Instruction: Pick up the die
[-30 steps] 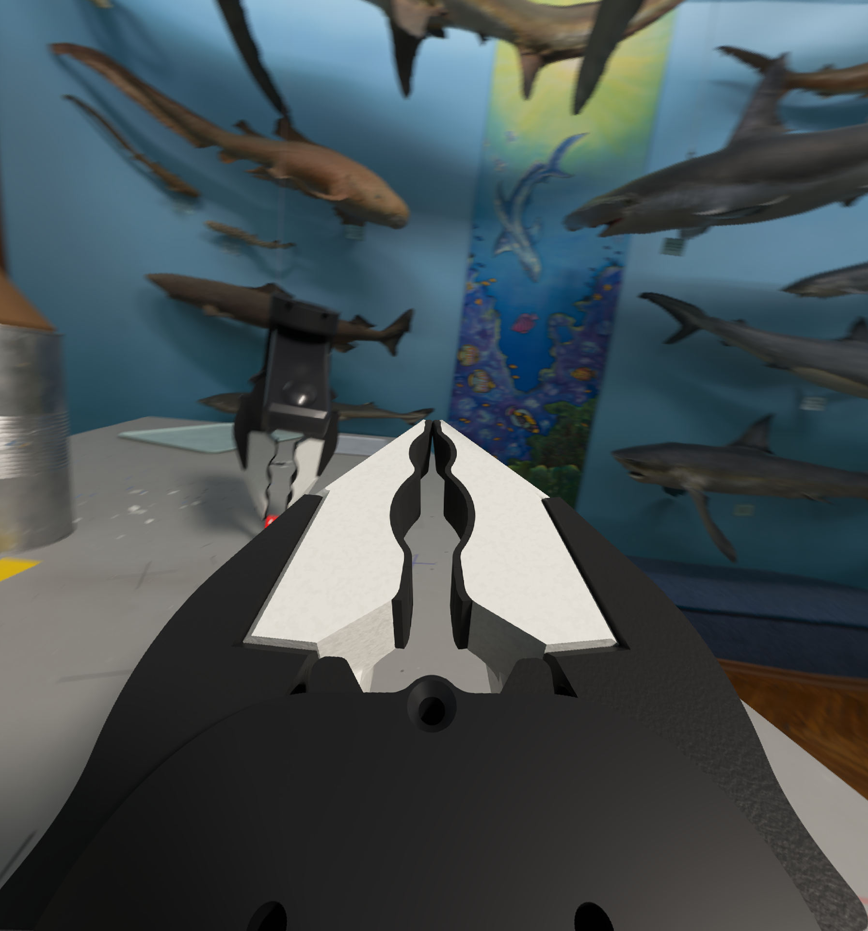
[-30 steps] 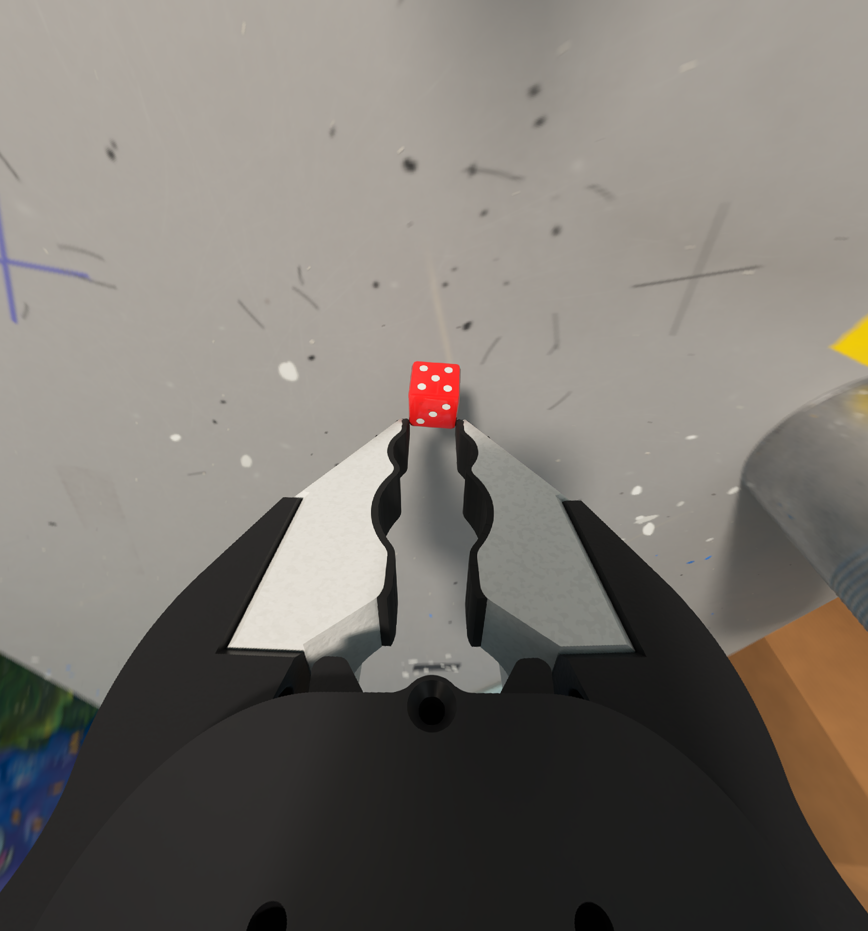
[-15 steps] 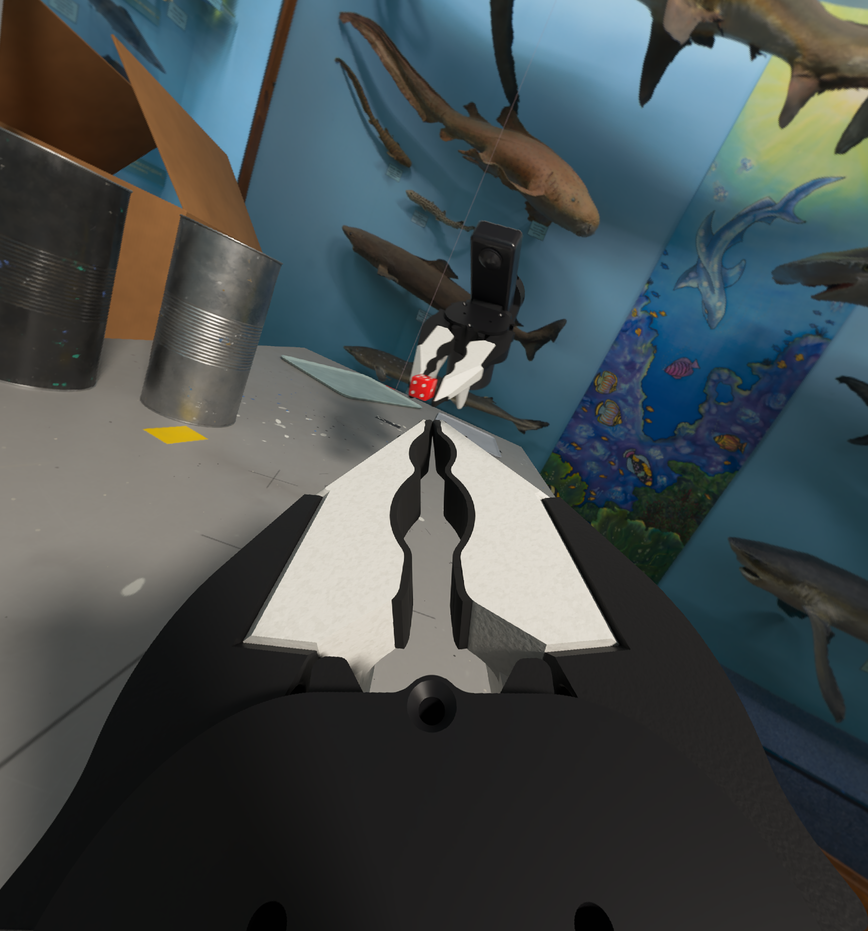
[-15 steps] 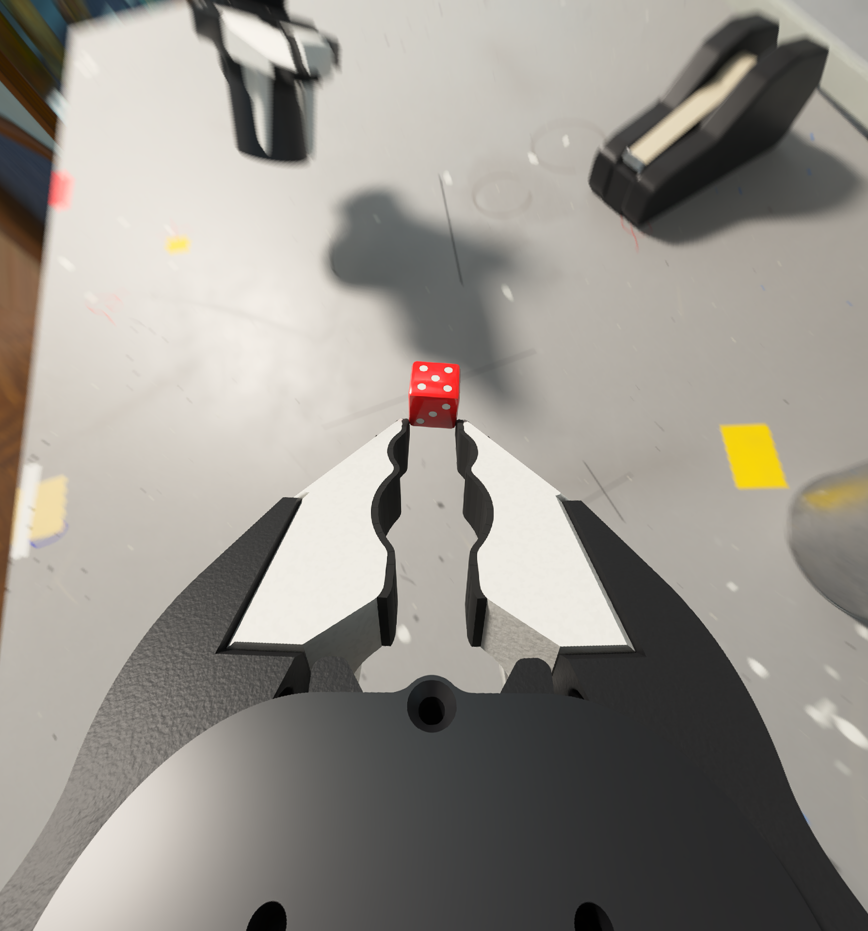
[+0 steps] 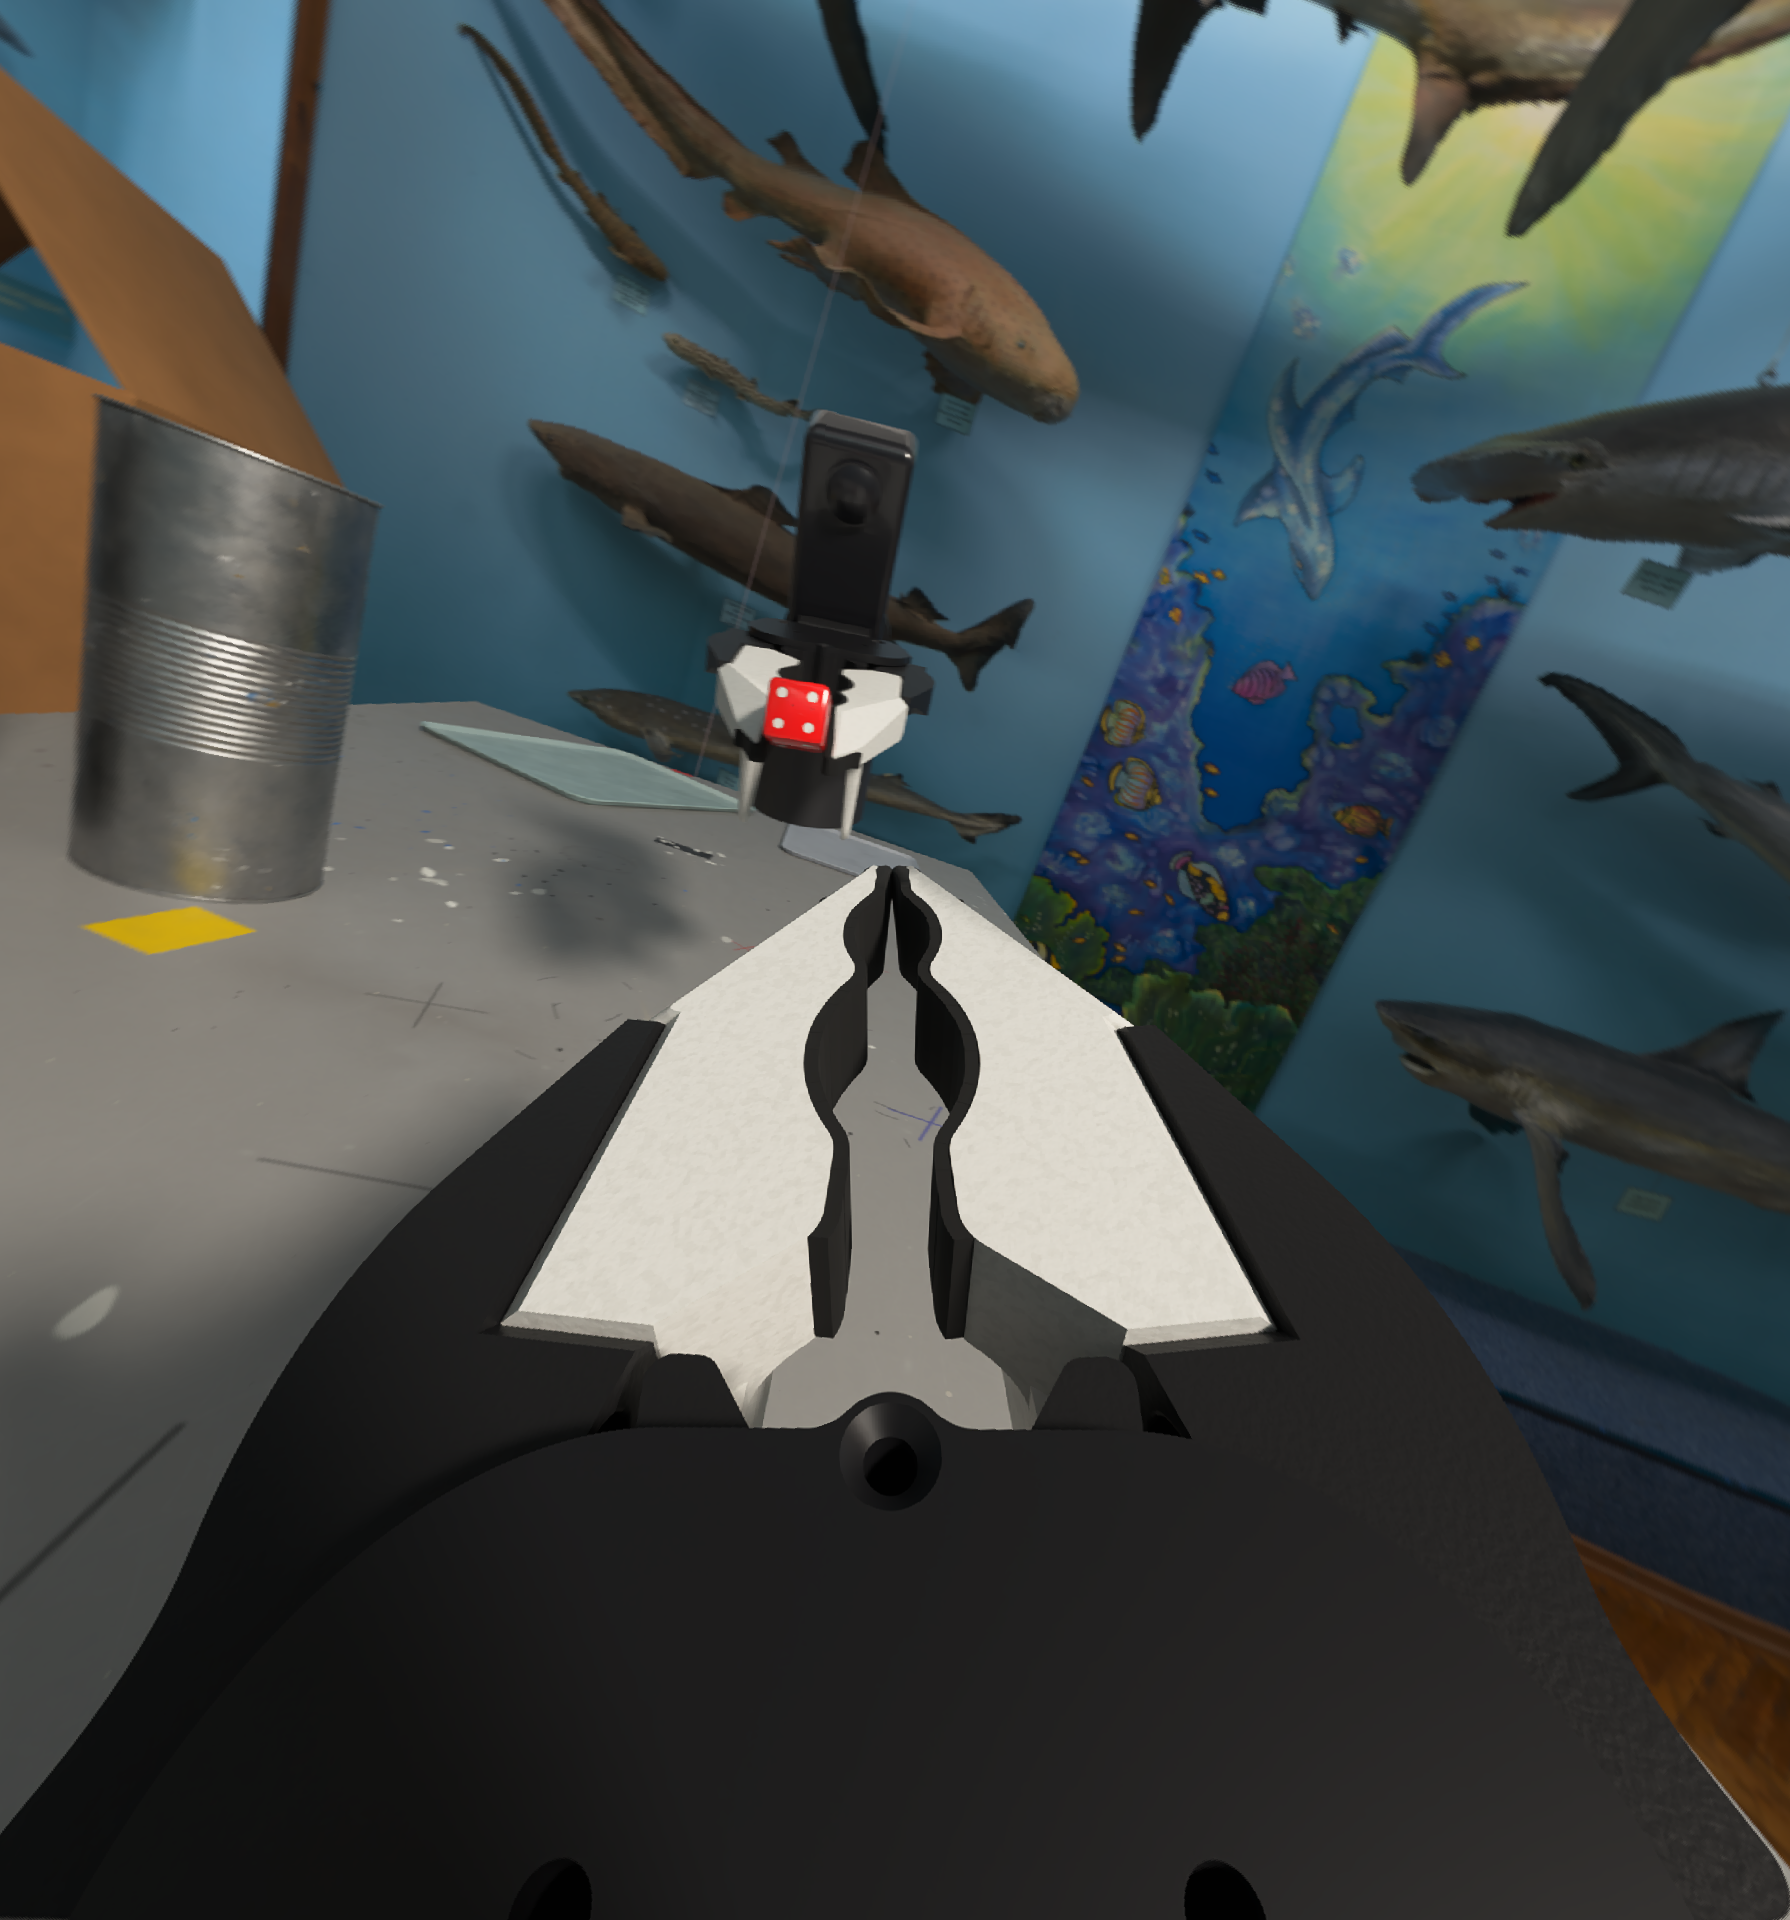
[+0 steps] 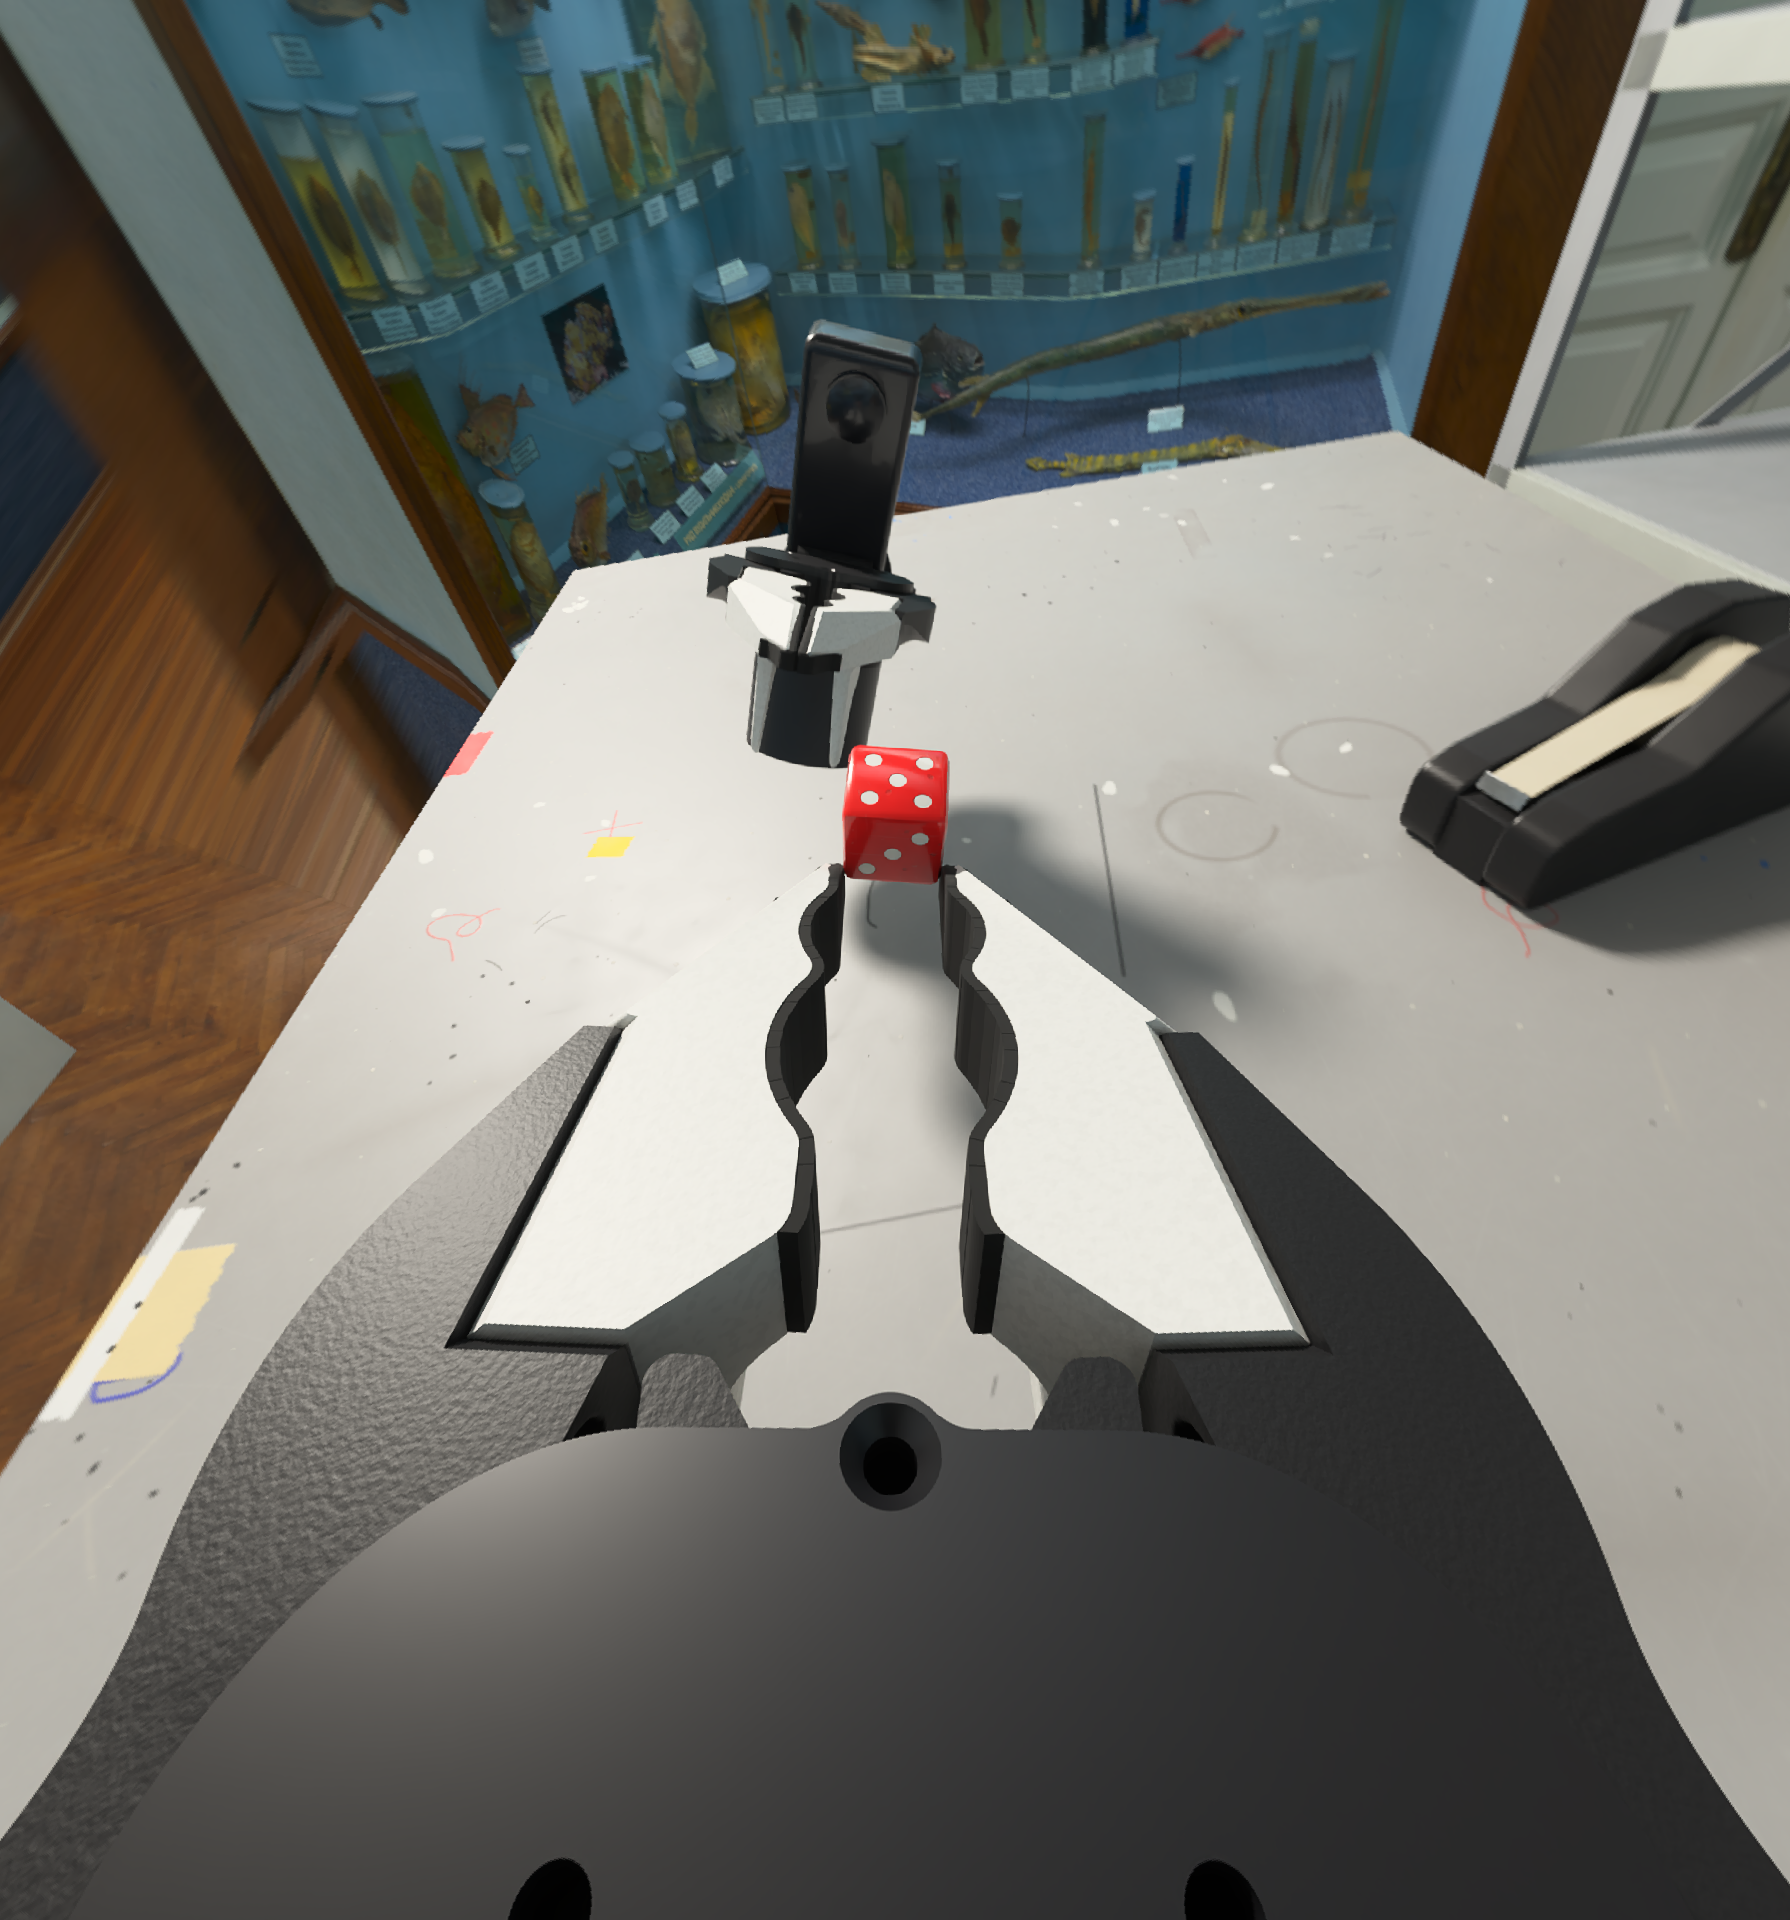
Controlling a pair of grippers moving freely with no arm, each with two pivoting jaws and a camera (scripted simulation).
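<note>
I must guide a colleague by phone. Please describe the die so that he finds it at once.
Find the grey table. Above it, the right gripper pinches the die at its fingertips. It is the only red cube with white dots; the nearby tape dispenser is black.

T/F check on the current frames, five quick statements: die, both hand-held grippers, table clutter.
1. The red die is pinched at the fingertips of the right hand-held gripper. True.
2. The die rests on the table. False: the left wrist view shows it held in the air above the surface.
3. The left hand-held gripper is shut and holds nothing. True.
4. A metal can stands upright on the table near a yellow patch. True.
5. The black tape dispenser lies between the two grippers. False: it sits off to the side, near the table edge in the right wrist view.
</note>
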